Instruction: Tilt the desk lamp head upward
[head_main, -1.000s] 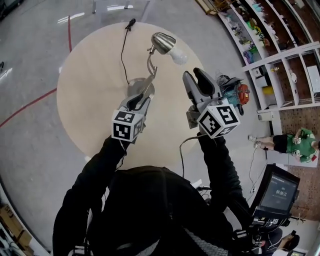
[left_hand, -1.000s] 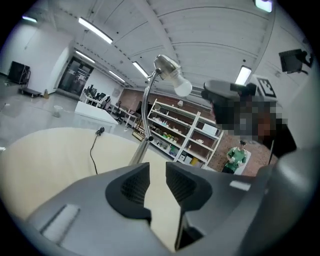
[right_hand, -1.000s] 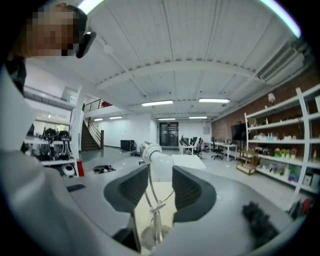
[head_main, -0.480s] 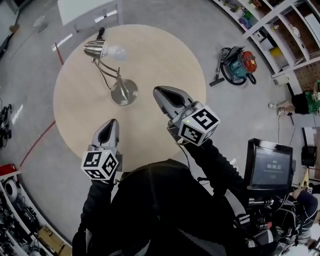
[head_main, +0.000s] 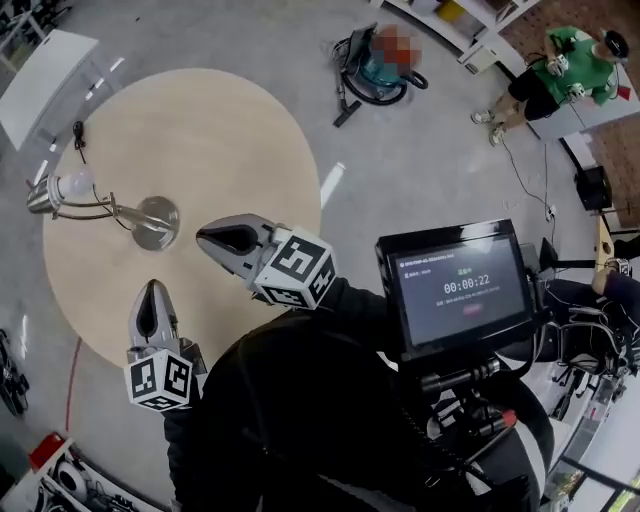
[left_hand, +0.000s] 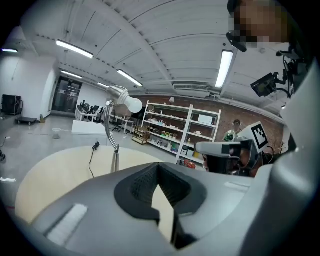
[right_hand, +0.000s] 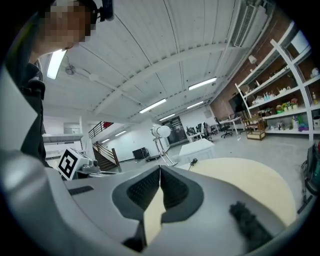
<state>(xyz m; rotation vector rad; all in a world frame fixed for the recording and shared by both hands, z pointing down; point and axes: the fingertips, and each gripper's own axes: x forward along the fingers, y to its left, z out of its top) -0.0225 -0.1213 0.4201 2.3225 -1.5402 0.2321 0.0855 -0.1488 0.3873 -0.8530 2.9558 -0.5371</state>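
Note:
The chrome desk lamp (head_main: 152, 221) stands near the left side of the round beige table (head_main: 210, 130). Its head and white bulb (head_main: 76, 183) reach toward the table's left edge. In the left gripper view the lamp head (left_hand: 121, 98) sits high on its curved neck, well ahead of the jaws. My left gripper (head_main: 152, 287) is shut and empty over the table's near edge, apart from the lamp. Beside it, my right gripper (head_main: 203, 238) is likewise shut and empty, a short way right of the lamp base. The right gripper view has the lamp (right_hand: 160, 132) far off.
The lamp's black cord and plug (head_main: 78, 130) lie on the table behind it. A vacuum cleaner (head_main: 352, 62) sits on the floor beyond the table. A white table (head_main: 40, 85) stands far left. A person in green (head_main: 560, 68) stands by shelves. A screen (head_main: 460, 288) hangs at my chest.
Both grippers have drawn back from the lamp toward my body and shut. A second ago the left was at the lamp base and the right stood open near the head. The view has swung right.

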